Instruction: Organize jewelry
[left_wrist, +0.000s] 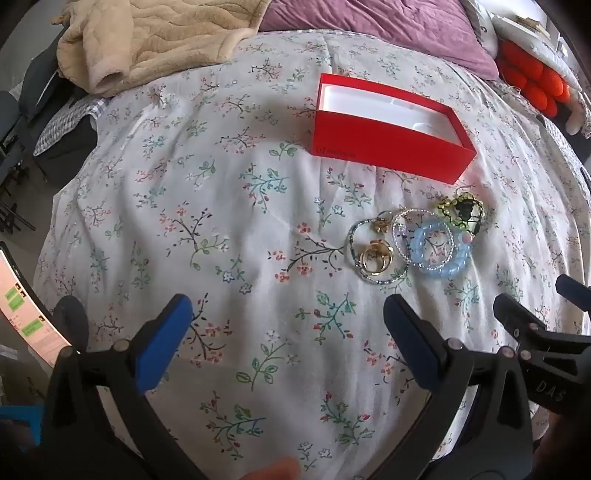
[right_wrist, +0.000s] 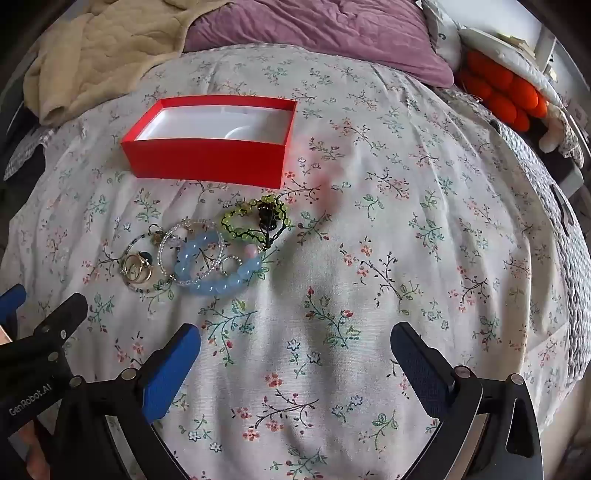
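Note:
An open red box (left_wrist: 388, 151) (right_wrist: 207, 158) with a white lining sits on the floral bedspread (left_wrist: 221, 221) (right_wrist: 406, 258). Just in front of it lies a small heap of jewelry: a light-blue bead bracelet (left_wrist: 441, 254) (right_wrist: 221, 273), a yellow-green bead bracelet (left_wrist: 460, 210) (right_wrist: 255, 218), clear bead strands and gold rings (left_wrist: 375, 258) (right_wrist: 136, 271). My left gripper (left_wrist: 288, 314) hovers open, short of the heap and to its left. My right gripper (right_wrist: 295, 345) hovers open, short of the heap and to its right. Nothing sits between either pair of fingers.
A beige blanket (left_wrist: 147, 40) (right_wrist: 103, 48) and a purple pillow (left_wrist: 388, 22) (right_wrist: 314, 33) lie at the head of the bed. An orange knobbly cushion (left_wrist: 532, 81) (right_wrist: 506, 96) is at the far right. A lit screen (left_wrist: 26, 317) shows at the left edge.

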